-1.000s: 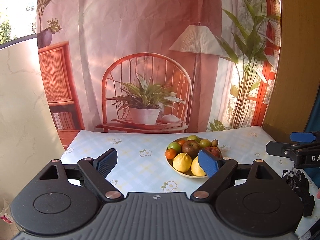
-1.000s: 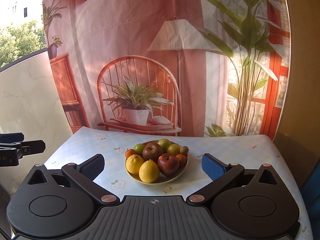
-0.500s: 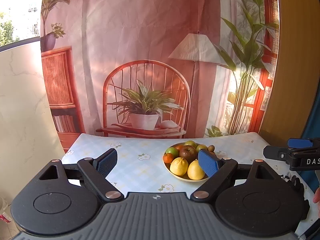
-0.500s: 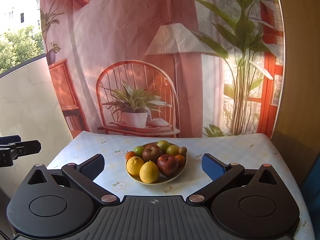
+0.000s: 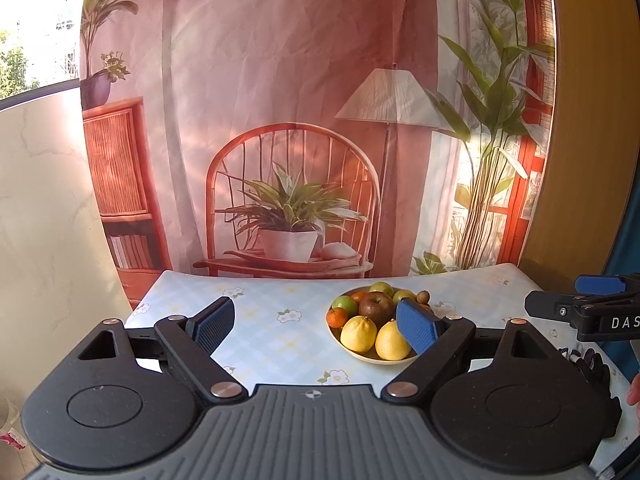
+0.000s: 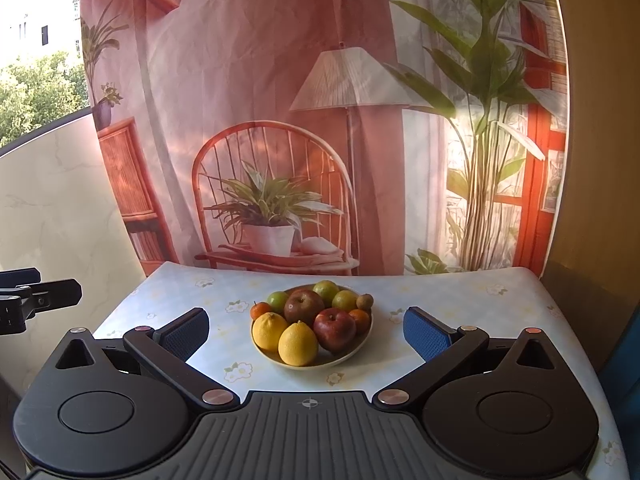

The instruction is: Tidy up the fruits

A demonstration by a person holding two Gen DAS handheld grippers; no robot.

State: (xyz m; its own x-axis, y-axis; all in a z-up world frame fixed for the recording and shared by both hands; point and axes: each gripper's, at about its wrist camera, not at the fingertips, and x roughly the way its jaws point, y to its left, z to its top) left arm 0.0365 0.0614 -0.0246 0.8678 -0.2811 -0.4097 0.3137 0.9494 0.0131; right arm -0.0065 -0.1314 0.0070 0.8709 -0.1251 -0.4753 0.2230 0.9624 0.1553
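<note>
Both grippers have drawn back and tilted up a little, so the fruit bowl (image 6: 362, 347) now sits lower and smaller in each view than a second ago. From the left, the left gripper (image 5: 316, 322) is spread wide with nothing between its blue pads (image 5: 216, 325), hovering above the table (image 5: 276, 332); its right pad overlaps the bowl's right edge in the view, though contact cannot be judged. The right gripper (image 6: 306, 330) is likewise released and empty, its fingers framing the bowl from nearer the camera.

The bowl rests toward the middle of the table, which wears a pale blue checked cloth with small white flowers. It holds two lemons (image 6: 298, 343) in front, two red apples (image 6: 335, 329), green fruits (image 6: 277, 300), small oranges (image 6: 260, 310) and a brown kiwi (image 6: 365, 301) at the far right rim. Behind hangs a printed backdrop (image 6: 256, 80) of a rattan chair, potted plant and floor lamp. In the left wrist view, the right gripper's side reads "DAS" (image 5: 625, 323).
</note>
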